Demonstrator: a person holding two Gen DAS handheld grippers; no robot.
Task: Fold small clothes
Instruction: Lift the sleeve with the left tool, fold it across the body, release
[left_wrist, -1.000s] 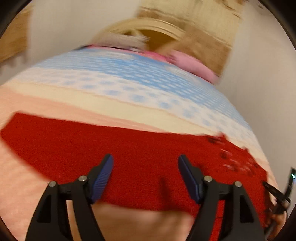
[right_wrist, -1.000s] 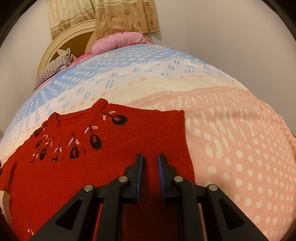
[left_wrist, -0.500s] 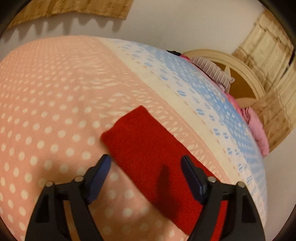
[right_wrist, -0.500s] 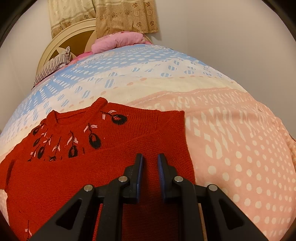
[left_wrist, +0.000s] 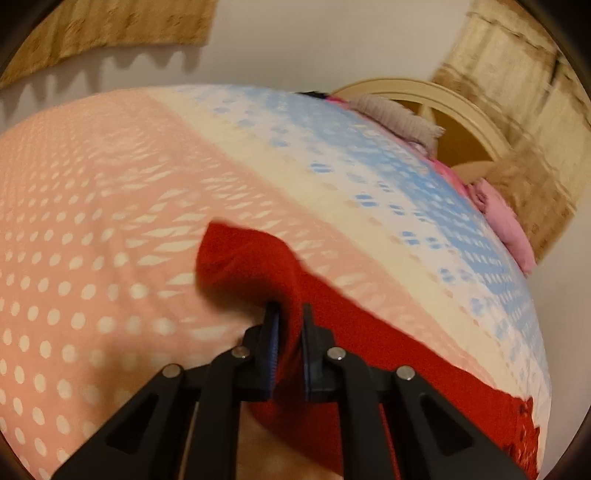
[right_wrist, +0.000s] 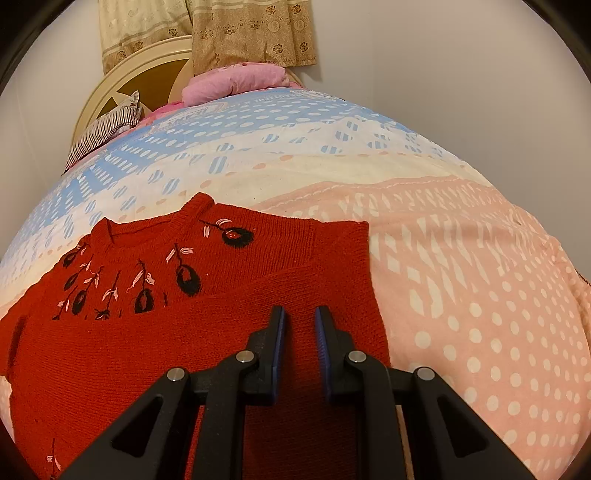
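Since 1 second ago the left gripper (left_wrist: 290, 317) fingers have pinched the red sweater (left_wrist: 255, 266) sleeve; right fingers (right_wrist: 324, 332) narrow.

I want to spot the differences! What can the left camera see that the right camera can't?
Only the left view shows the left tongs pinching the red knitted sweater's plain sleeve end, lifted off the bed.

Only the right view shows the sweater's neckline and black embroidered flowers, with the right tongs above the fabric.

Both show the dotted pink-and-blue bedspread, the pink pillow and the cream headboard.
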